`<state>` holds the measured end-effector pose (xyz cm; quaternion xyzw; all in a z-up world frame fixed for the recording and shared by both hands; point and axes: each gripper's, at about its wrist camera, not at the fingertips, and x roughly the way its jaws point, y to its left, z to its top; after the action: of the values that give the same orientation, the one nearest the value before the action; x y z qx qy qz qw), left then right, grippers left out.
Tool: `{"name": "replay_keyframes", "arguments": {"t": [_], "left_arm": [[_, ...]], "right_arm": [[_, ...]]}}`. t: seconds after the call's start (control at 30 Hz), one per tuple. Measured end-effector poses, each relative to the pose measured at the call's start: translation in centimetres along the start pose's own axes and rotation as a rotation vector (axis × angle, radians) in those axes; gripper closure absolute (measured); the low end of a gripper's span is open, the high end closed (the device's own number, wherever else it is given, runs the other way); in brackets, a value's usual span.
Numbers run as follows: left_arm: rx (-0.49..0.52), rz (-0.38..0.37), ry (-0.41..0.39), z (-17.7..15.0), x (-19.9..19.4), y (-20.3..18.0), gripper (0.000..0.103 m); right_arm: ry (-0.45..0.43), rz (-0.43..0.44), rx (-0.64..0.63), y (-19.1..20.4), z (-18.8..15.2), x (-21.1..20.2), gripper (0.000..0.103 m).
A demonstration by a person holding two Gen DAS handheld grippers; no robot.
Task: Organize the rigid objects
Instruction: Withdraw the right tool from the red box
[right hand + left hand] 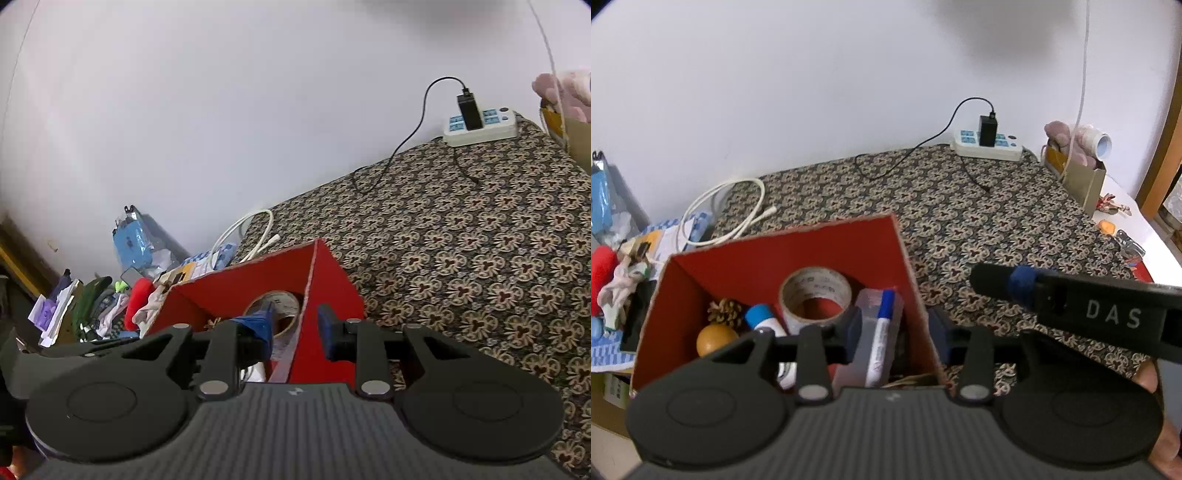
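Observation:
A red open-top box stands on the patterned cloth. Inside lie a tape roll, a white marker with a blue cap, a clear plastic case, a pine cone, an orange ball and a blue-capped tube. My left gripper is open, its jaws straddling the box's right wall. My right gripper is open and empty, straddling the same wall of the box; one of its fingers shows in the left wrist view.
A white power strip with a black charger and cable lies at the back. A white cable coils left of the box. Clutter piles at the left. A tan box with a plush toy stands at the back right.

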<state>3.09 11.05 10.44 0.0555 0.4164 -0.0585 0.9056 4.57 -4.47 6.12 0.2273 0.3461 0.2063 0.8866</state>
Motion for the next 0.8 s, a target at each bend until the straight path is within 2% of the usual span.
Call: {"name": "replay_keyframes", "arguments": {"t": [0.53,0.8], "left_arm": [[0.04,-0.033,0.023,0.8,1.1,-4.6,0.045],[0.078,-0.057,0.038,0.5,1.8,-6.7,0.044]], "right_arm": [[-0.004,-0.067,0.058,-4.1,0.4,-2.7,0.093],[0.008,-0.102,0.099,-6.1,0.0,-3.4,0.093]]}}
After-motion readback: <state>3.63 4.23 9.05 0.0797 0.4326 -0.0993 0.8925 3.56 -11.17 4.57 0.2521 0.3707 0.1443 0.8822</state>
